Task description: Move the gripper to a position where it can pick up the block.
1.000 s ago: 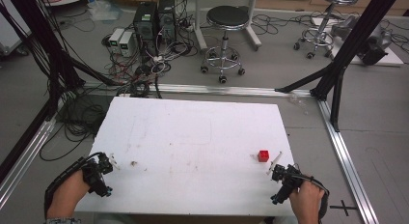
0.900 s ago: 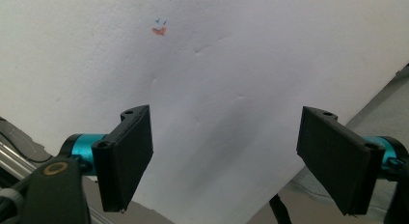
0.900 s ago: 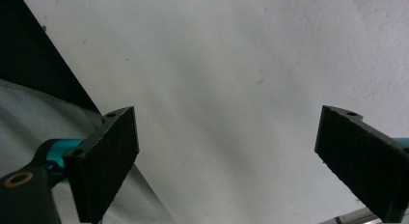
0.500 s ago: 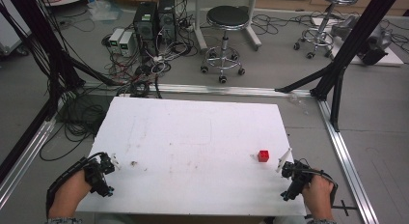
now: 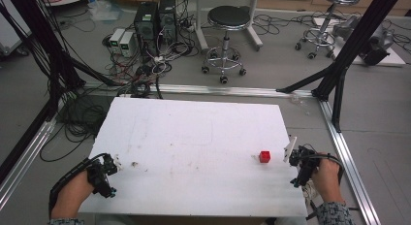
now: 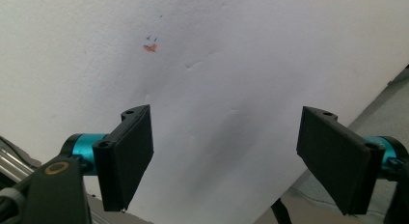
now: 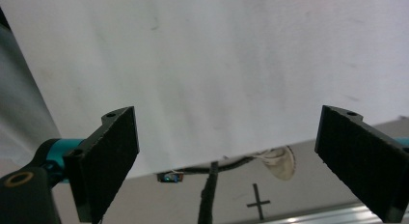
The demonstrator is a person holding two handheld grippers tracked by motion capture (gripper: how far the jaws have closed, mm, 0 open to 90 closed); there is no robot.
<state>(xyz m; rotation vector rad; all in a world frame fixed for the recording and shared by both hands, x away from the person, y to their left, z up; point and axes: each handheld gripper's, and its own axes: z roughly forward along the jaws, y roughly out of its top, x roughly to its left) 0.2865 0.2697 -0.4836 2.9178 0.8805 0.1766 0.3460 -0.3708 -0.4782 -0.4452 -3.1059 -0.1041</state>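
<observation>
At the near left corner of the white table (image 5: 194, 133), my left gripper (image 5: 107, 172) sat low over the board with its jaws spread wide and nothing between them — the left gripper view showed bare white foam and a tiny orange-and-blue mark (image 6: 150, 45) farther off. It had hardly shifted over the last second, so I judged that hand was simply waiting. A small dark speck (image 5: 134, 164) lay on the board just ahead of it. Moving right, the red cube (image 5: 264, 156) stood alone on the table's right side, near the right edge — a small, bright, square-edged block, upright and flat on its base, untouched and in the same place as a second ago. Just beside it, at the table's edge, a thin white strip (image 5: 290, 149) stood tilted close by my right gripper (image 5: 298, 168). That gripper had changed most: a second earlier it hung lower, near the front corner, and it had since moved up along the right edge until it was level with the cube and near it. Its jaws were wide apart and empty in the right gripper view, looking across the table edge toward the floor. I took this as lining up for a grasp of the cube, not yet begun.
</observation>
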